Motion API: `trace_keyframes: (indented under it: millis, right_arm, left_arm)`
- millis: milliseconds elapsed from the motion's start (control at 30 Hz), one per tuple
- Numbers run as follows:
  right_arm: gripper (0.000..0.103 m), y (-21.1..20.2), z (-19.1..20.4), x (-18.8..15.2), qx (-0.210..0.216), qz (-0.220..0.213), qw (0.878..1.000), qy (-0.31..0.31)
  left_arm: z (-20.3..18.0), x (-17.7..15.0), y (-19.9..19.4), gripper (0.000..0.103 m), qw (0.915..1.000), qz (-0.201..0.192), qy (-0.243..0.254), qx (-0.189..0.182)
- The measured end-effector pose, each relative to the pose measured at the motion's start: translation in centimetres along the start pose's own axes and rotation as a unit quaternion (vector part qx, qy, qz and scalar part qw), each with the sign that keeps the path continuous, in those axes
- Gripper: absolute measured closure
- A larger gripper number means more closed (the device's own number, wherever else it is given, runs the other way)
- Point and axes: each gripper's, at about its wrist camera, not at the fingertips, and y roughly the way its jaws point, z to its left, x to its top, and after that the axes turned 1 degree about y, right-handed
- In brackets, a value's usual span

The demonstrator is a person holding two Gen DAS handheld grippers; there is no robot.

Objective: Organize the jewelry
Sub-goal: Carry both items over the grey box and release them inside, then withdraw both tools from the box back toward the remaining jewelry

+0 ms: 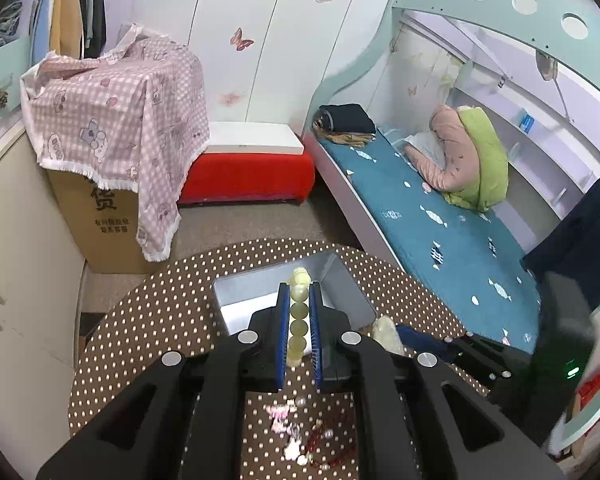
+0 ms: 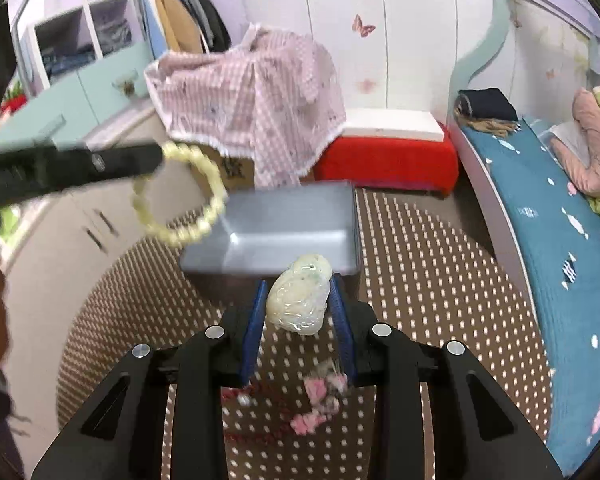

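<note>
My left gripper (image 1: 299,294) is shut on a pale green bead bracelet (image 1: 299,318), held edge-on above a grey metal box (image 1: 342,286) on the polka-dot table. In the right wrist view the bracelet (image 2: 204,222) hangs as a ring from the left gripper (image 2: 156,160), up and left of the box (image 2: 272,226). My right gripper (image 2: 298,284) is shut on a white-green carved jade pendant (image 2: 298,296), just in front of the box. The pendant (image 1: 388,334) and right gripper also show at right in the left wrist view. Pink and red jewelry (image 2: 320,396) lies on the table below the grippers.
The round brown polka-dot table (image 2: 420,280) holds the box. Pink and red beads (image 1: 300,436) lie near its front edge. A cardboard box under a checked cloth (image 1: 116,120), a red bench (image 1: 248,176) and a bunk bed (image 1: 440,220) stand beyond.
</note>
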Motion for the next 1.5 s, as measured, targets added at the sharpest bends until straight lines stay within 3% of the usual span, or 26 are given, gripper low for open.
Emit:
trace_keyframes:
  millis: [200, 467, 500, 567, 633, 1100, 1500]
  right_arm:
    - [0.071, 2.1, 0.1, 2.5, 0.015, 0.014, 1.000, 0.021]
    - [0.071, 6.4, 0.7, 2.7, 0.000, 0.054, 0.998, 0.019]
    - [0.071, 6.7, 0.7, 2.7, -0.001, 0.059, 0.998, 0.019]
    - [0.071, 7.3, 0.6, 2.5, -0.005, 0.064, 0.998, 0.018]
    - [0.071, 7.8, 0.5, 2.4, -0.005, 0.071, 0.997, 0.021]
    - [0.070, 9.4, 0.9, 2.4, -0.019, 0.086, 0.996, 0.019]
    - [0.069, 7.8, 0.3, 1.8, -0.003, 0.063, 0.998, 0.028]
  left_arm:
    - [0.7, -0.5, 4.2, 0.095, 0.9974, 0.050, -0.002, 0.052]
    - [2.1, -2.2, 6.3, 0.094, 0.9947, 0.081, -0.011, 0.063]
    - [2.2, -2.4, 6.2, 0.093, 0.9946, 0.081, -0.013, 0.064]
    - [2.6, -2.4, 5.9, 0.074, 0.9947, 0.078, -0.018, 0.065]
    - [2.9, -2.5, 5.5, 0.066, 0.9950, 0.069, -0.023, 0.067]
    - [2.6, -3.1, 4.6, 0.055, 0.9956, 0.059, -0.019, 0.071]
    - [2.7, -3.7, 4.0, 0.047, 0.9962, 0.051, -0.028, 0.064]
